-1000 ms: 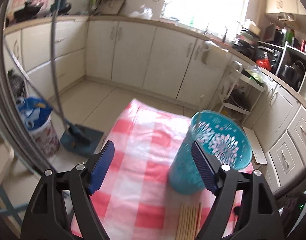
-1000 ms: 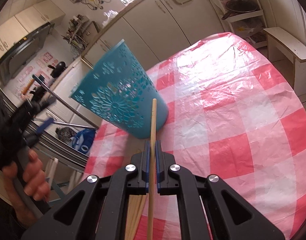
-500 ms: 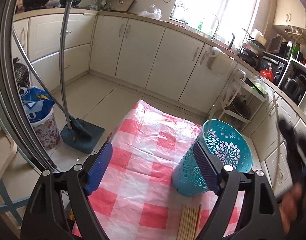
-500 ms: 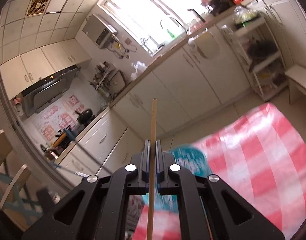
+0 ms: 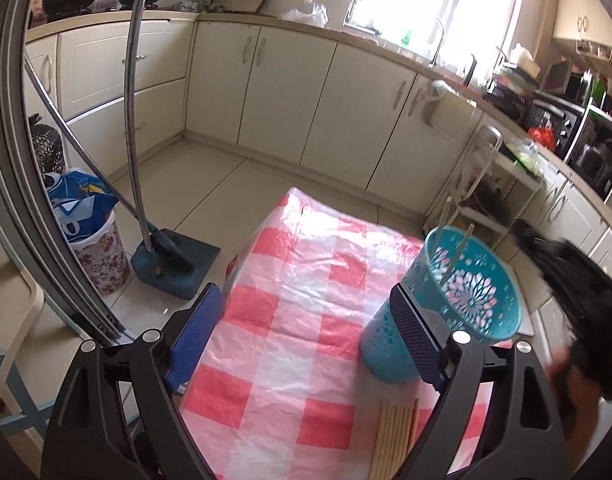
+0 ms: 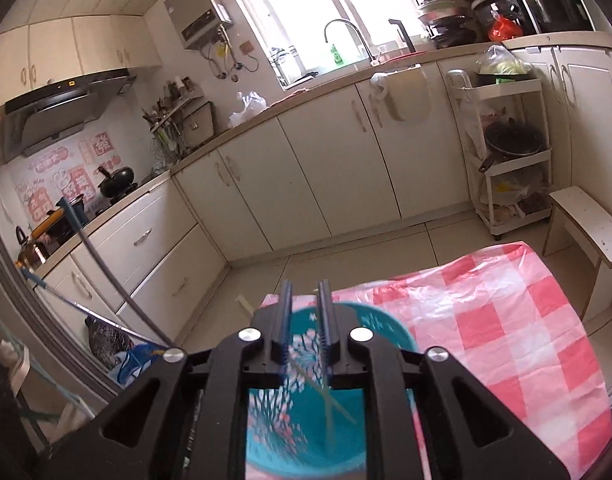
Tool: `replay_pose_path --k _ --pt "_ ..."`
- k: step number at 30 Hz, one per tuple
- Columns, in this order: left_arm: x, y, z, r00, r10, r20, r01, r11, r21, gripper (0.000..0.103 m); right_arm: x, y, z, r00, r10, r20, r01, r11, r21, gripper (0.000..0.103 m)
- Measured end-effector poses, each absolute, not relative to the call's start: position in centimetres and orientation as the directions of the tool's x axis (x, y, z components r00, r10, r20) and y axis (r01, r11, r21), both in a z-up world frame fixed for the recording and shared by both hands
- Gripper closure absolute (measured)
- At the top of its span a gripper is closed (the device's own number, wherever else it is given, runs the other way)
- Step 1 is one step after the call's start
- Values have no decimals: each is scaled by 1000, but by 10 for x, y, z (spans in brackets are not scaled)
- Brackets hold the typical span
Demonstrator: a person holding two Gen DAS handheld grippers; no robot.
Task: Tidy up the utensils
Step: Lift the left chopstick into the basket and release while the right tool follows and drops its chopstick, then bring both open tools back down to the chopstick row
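A teal perforated cup (image 5: pixel 471 308) stands on the red-and-white checked tablecloth (image 5: pixel 306 344). Two wooden chopsticks (image 5: pixel 446 220) lean inside it. A bundle of several more chopsticks (image 5: pixel 393 436) lies on the cloth in front of the cup. My left gripper (image 5: pixel 307 338) hovers to the left of the cup; its jaws are wide and still opening, with nothing between them. My right gripper (image 6: pixel 306 312) hangs right over the cup (image 6: pixel 306 432), jaws opening and nothing pinched. The chopsticks (image 6: pixel 333 402) lie below it inside the cup. In the left wrist view that gripper (image 5: pixel 577 280) is a dark blur with a hand.
The table's far edge drops to a tiled floor. Left of the table are a dustpan with a broom (image 5: pixel 174 264) and a floral bin (image 5: pixel 100 256). A white shelf cart (image 6: pixel 509 160) and a low bench (image 6: pixel 589 228) stand to the right, in front of the cabinets.
The right gripper rose from the table to above the cup and let go of its chopstick, which now stands in the cup. It has also come into the left wrist view.
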State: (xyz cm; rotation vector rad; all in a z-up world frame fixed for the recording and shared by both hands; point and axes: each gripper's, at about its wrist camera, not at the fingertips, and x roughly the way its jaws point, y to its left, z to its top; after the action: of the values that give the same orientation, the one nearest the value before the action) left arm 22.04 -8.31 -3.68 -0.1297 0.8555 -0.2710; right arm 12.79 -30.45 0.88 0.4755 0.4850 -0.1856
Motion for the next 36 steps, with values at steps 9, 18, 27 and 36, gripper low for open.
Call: replay_pose_path --k 9,18,27,36 --pt "211 -93 -70 514 -267 -815 264 953 -146 20 44 -268 -81 632 37 -774 316 900 301 86" --pt "189 -117 -108 409 -249 -878 380 921 -84 20 66 -253 -125 466 0 -885 324 930 171 87" --pt "176 -130 -138 318 -231 -919 457 887 -65 20 68 -244 -130 446 -56 -893 279 957 79 93" --pt "166 -150 -154 276 -225 -934 497 865 -61 20 56 -258 -131 448 -40 -893 279 955 97 96"
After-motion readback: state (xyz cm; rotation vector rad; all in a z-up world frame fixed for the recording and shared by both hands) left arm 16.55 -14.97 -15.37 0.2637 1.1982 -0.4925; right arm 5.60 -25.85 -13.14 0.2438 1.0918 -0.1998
